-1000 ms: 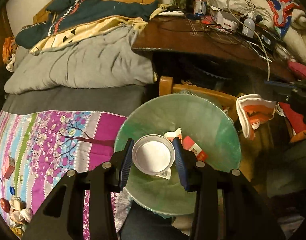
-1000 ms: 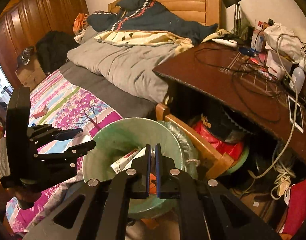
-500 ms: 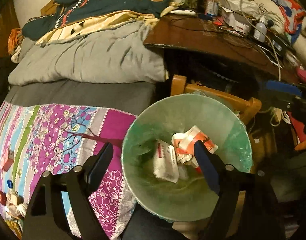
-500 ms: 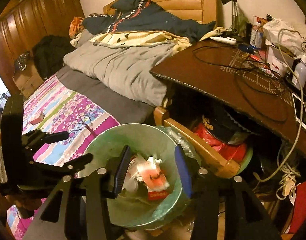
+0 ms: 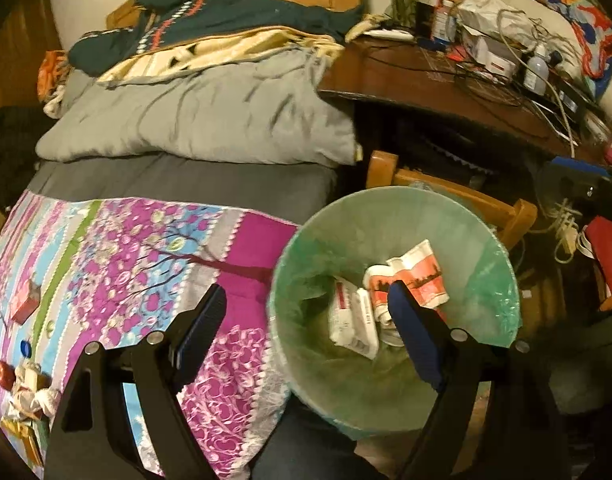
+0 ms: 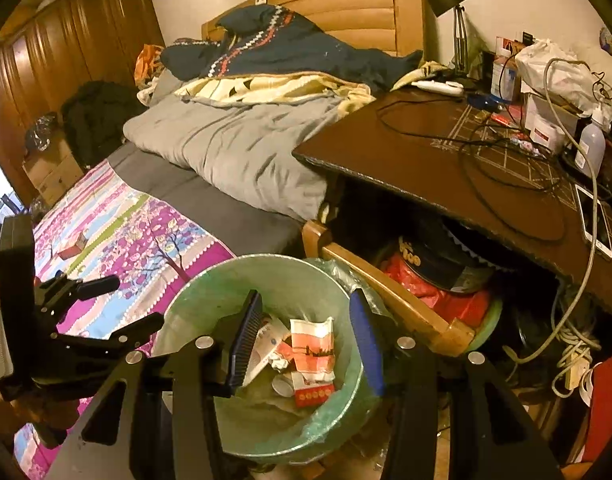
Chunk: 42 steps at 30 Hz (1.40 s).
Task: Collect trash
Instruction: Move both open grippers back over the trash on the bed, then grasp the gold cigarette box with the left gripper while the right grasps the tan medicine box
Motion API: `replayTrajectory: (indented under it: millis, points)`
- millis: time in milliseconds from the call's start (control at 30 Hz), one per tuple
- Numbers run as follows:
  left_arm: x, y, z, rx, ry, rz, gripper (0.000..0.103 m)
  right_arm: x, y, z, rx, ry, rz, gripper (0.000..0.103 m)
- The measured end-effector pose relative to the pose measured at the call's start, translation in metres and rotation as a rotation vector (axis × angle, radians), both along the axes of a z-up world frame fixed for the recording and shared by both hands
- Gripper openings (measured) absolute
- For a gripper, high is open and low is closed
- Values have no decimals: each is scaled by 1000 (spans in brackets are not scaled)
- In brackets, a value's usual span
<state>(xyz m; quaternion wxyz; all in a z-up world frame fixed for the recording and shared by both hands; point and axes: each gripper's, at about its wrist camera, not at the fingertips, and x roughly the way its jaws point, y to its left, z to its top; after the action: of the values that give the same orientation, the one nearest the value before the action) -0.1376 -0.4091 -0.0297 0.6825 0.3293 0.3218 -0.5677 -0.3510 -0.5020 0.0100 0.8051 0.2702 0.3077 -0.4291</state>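
A green-lined waste bin (image 5: 493, 296) stands beside the bed and also shows in the right wrist view (image 6: 210, 292). It holds crumpled paper and orange-and-white wrappers (image 5: 417, 276), which also show in the right wrist view (image 6: 311, 338). My left gripper (image 5: 306, 320) is open and empty over the bin's left rim. My right gripper (image 6: 306, 336) is open and empty above the bin's mouth. More trash lies on the bedspread: a small red box (image 5: 24, 304), a blue cap (image 5: 25, 347) and crumpled wrappers (image 5: 26, 396).
A floral bedspread (image 5: 138, 256) covers the bed at left, with a grey duvet (image 5: 210, 116) behind. A cluttered dark desk (image 6: 445, 160) overhangs at right. A wooden chair (image 6: 389, 292) stands behind the bin. The left gripper's body (image 6: 46, 328) shows at left in the right wrist view.
Both grippers have opened. The left one let go of a white round lid and the right one let go of wrappers, which now lie in the bin. The left gripper has shifted left.
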Motion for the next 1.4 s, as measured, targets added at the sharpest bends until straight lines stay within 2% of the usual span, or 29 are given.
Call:
replayTrajectory:
  millis: [167,300,433,533,700,867,1000,1167,1267,1400]
  points:
    - [21,21,3,-52,-40,108,79,12,9,9,-40,-63,9,48]
    - [39,43,11,-138,-131,235,79,37,27,21,-131,-62,54,47]
    - [55,65,16,-199,-212,318,79,70,49,34,-219,-59,116,47]
    - [71,82,18,-213,-231,375,79,99,65,38,-262,-54,178,47]
    - [107,118,18,-226,-233,489,79,150,89,39,-278,-46,282,47]
    - [146,162,10,-209,-231,602,79,203,110,37,-253,-66,380,47]
    - [187,216,-3,-183,-196,714,79,253,132,35,-246,-59,485,48]
    - [243,290,-25,-101,-225,844,79,327,175,29,-231,-41,670,48]
    - [280,338,-32,-60,-206,910,79,369,197,19,-201,-30,769,48]
    - [321,386,-41,-2,-201,895,79,434,242,0,-160,-16,914,51]
